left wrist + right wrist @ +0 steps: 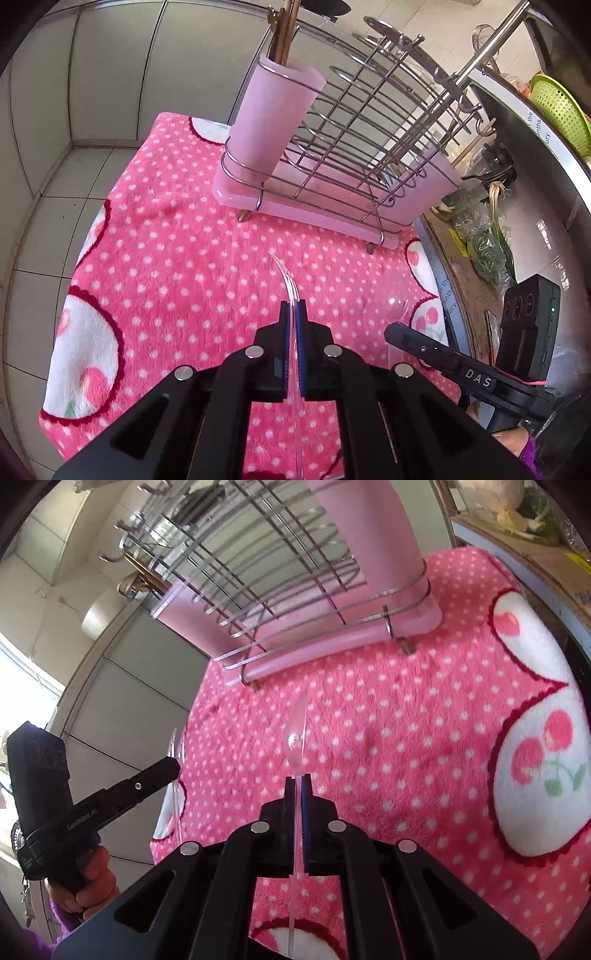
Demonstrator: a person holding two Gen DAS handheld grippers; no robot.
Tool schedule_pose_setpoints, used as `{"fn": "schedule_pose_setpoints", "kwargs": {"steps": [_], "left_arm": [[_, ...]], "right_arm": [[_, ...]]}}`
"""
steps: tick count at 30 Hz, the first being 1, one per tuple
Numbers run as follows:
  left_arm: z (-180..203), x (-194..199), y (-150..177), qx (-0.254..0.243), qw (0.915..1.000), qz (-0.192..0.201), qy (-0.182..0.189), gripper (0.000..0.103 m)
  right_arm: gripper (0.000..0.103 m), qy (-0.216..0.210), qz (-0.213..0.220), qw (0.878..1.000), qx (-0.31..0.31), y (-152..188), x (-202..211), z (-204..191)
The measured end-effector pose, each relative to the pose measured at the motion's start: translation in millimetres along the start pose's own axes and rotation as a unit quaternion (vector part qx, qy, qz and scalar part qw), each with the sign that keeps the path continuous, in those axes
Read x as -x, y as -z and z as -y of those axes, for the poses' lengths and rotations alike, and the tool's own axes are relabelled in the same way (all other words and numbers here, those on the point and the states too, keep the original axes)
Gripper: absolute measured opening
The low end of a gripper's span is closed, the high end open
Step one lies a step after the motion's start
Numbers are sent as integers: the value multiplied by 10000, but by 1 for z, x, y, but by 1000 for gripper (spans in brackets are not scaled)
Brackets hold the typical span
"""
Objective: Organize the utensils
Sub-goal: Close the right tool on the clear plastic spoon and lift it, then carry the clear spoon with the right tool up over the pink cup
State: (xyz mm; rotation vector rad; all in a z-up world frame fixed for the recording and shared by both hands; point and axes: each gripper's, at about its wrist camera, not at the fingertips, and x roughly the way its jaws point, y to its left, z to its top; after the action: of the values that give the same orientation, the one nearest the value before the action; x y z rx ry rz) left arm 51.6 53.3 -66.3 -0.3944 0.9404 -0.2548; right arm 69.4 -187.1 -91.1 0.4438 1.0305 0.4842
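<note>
While both grippers hang above the pink towel (177, 258), each one is clamped on its own clear plastic utensil: two grippers, two utensils. Left gripper (293, 306) pinches a clear plastic fork (286, 277) by the handle, its curved tines sticking out past the blue pads toward the rack. Right gripper (298, 777) is closed tight on a clear plastic spoon (297, 734), held edge-on, the bowl pointing forward and the handle running back between the jaws. Both pieces are thin, see-through and glossy, hard to pick out against the towel.

One wire dish rack (362, 122) stands at the far end of the towel on a pink drip tray (317, 206), with two pink plastic cups, one at each end; the nearer cup (273, 118) in the left view holds a few brown sticks, likely chopsticks (286, 33). Its wire slots look bare.

That towel is fluffy, pink with white dots and white cherry patches edged in red. Pale tiled walls and floor lie behind, and a cluttered counter with a green basket (557, 107) runs along one side
</note>
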Motion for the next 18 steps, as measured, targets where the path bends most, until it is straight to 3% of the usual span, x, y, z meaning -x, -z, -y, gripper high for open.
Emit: {"fn": "schedule_pose_setpoints", "kwargs": {"steps": [7,18], "left_arm": [[9,29,-16,-100,9980,627,-8,3],[27,90,-51,-383,9844,1713,66,3]], "right_arm": [[3,132,1069,9925,582,-12,53,-20],[3,238,2533,9610,1085,-48,136,-38]]}}
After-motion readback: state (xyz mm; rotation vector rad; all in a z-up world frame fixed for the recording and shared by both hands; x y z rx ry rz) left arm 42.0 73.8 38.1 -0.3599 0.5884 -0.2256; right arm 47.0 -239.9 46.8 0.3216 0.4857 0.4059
